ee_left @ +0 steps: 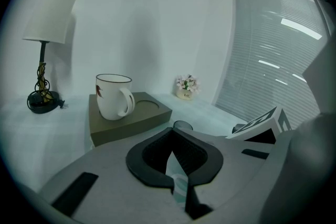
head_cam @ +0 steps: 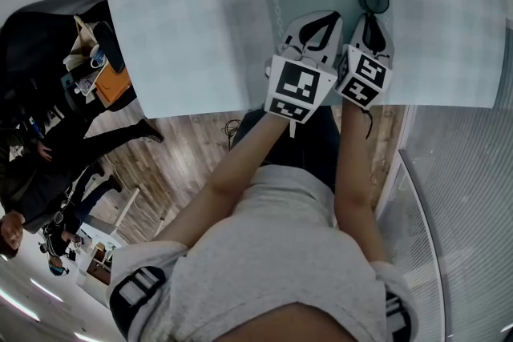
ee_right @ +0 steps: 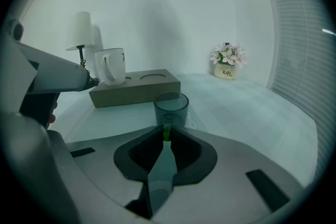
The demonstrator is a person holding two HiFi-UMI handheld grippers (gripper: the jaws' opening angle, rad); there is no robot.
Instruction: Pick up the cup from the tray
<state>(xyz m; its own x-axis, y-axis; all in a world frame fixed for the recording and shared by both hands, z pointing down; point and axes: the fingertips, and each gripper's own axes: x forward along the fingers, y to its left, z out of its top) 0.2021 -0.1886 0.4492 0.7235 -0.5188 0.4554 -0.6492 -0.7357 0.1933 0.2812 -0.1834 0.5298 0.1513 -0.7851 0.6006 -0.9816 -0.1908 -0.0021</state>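
A small dark see-through cup (ee_right: 171,108) stands on the pale blue tablecloth, right in front of my right gripper (ee_right: 166,132). Its jaws are shut on the cup's near side, with a green sliver pinched between the tips. From the head view, the cup (head_cam: 373,1) sits just beyond the right gripper (head_cam: 372,18). My left gripper (head_cam: 319,20) hovers beside it, shut and holding nothing. The brown tray (ee_left: 137,119) carries a white mug (ee_left: 112,96) next to a bare round recess (ee_left: 145,106).
A table lamp (ee_left: 44,44) stands at the back left, and a small pot of flowers (ee_right: 227,60) at the back right. Window blinds (ee_left: 278,60) run along the right. People stand on the wooden floor (head_cam: 160,172) beyond the table's near edge.
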